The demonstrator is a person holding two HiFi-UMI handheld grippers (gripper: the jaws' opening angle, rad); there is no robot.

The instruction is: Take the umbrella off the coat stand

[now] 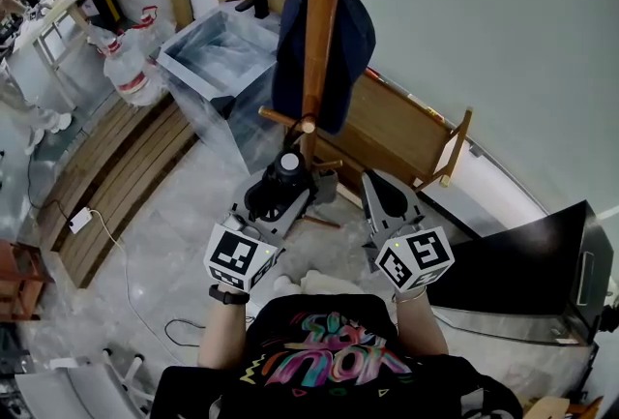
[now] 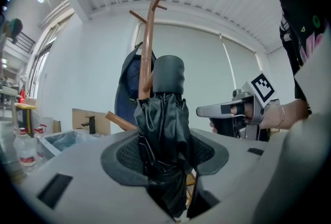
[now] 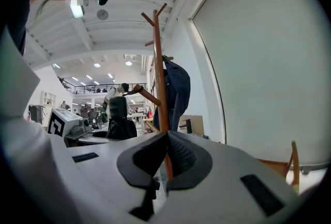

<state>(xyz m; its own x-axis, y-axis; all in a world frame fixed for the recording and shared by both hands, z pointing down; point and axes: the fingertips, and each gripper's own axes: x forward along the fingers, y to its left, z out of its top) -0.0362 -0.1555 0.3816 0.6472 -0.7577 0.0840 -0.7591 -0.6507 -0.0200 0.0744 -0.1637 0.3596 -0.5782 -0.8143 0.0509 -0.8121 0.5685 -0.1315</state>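
A folded black umbrella (image 1: 286, 177) (image 2: 163, 124) stands upright between the jaws of my left gripper (image 1: 279, 193) (image 2: 164, 153), which is shut on its fabric body. Its grey handle end points up, just in front of the wooden coat stand pole (image 1: 322, 30) (image 2: 147, 57) (image 3: 159, 78). A navy jacket (image 1: 340, 49) (image 3: 177, 88) hangs on the stand. My right gripper (image 1: 379, 183) (image 3: 166, 134) is to the right of the umbrella, level, with its jaws together and nothing in them. In the right gripper view the umbrella (image 3: 118, 120) shows at the left.
A clear plastic bin (image 1: 218, 54) and water bottles (image 1: 131, 69) stand at the far left. A wooden frame (image 1: 411, 132) leans against the wall behind the stand. A black panel (image 1: 527, 267) lies to the right, wooden planks (image 1: 116, 175) to the left.
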